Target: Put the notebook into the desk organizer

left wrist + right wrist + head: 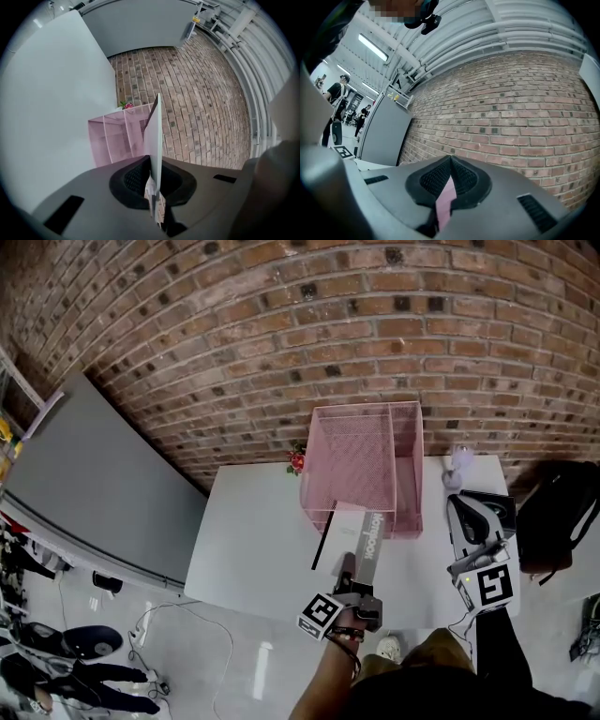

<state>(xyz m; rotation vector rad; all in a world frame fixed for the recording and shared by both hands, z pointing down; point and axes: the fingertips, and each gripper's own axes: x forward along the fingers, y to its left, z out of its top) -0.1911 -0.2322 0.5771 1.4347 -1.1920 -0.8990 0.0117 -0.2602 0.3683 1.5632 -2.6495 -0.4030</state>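
Left gripper (349,573), lower centre of the head view, is pinching the notebook (367,538) by its near end. Its own view shows the pads pressing tight on the thin edge.

The notebook is riding on edge, spine up, with its long axis pointing up-frame at the organizer (328,442). This is probably so it can slide in like a file between the mesh dividers rather than drop flat. Its far end is sitting at the organizer's near side; I cannot tell whether it is past the front lip.

The organizer is standing at the back of the table (253,540), near the brick wall, with its open top facing the person.

Right gripper (459,510) is idling at centre right, beside the organizer and apparently not touching it. Its jaws are pressing together, and a pink strip (445,197) is showing in the gap under the pads; I cannot tell what it is. It is likely keeping clear, or standing by to steady the organizer.

The next move is calling for a straight push, with the notebook upright and lined up with one slot. Snagging on the mesh rim is the risk.
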